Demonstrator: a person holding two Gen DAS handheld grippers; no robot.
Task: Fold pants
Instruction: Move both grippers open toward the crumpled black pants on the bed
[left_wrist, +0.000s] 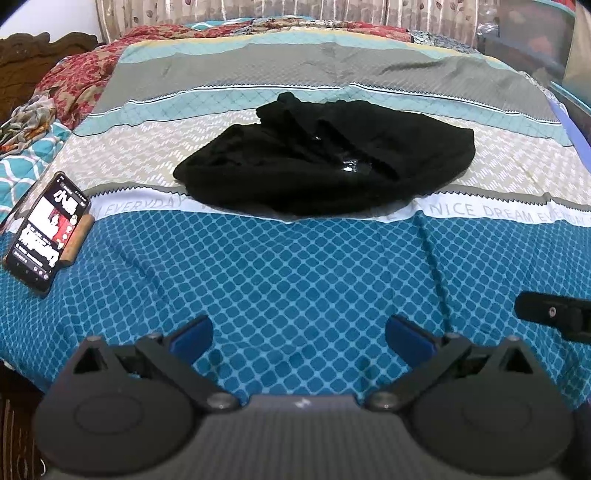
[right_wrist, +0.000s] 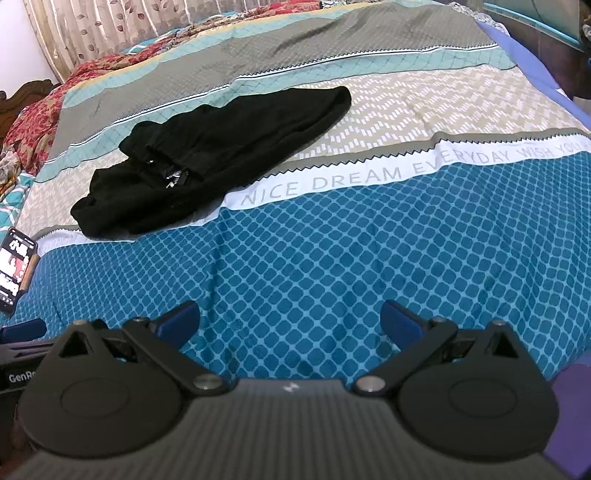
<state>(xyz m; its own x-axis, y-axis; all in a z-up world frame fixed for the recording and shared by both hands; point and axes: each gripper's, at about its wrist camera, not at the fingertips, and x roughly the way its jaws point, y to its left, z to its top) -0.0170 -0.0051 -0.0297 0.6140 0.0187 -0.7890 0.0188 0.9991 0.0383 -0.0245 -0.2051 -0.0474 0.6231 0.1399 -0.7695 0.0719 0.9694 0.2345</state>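
Black pants (left_wrist: 325, 162) lie in a bunched heap on the patterned bedspread, across the beige and white bands; they also show in the right wrist view (right_wrist: 210, 162), up and to the left. My left gripper (left_wrist: 299, 334) is open and empty, over the blue diamond band well short of the pants. My right gripper (right_wrist: 290, 321) is open and empty, also over the blue band, near the bed's front edge. A black part of the right gripper (left_wrist: 554, 317) shows at the right edge of the left wrist view.
A phone (left_wrist: 46, 230) with a lit screen leans on a wooden stand at the left of the bed, also in the right wrist view (right_wrist: 14, 269). Red floral bedding (left_wrist: 81, 77) lies far left. The bedspread (left_wrist: 295, 273) runs to a curtain at the back.
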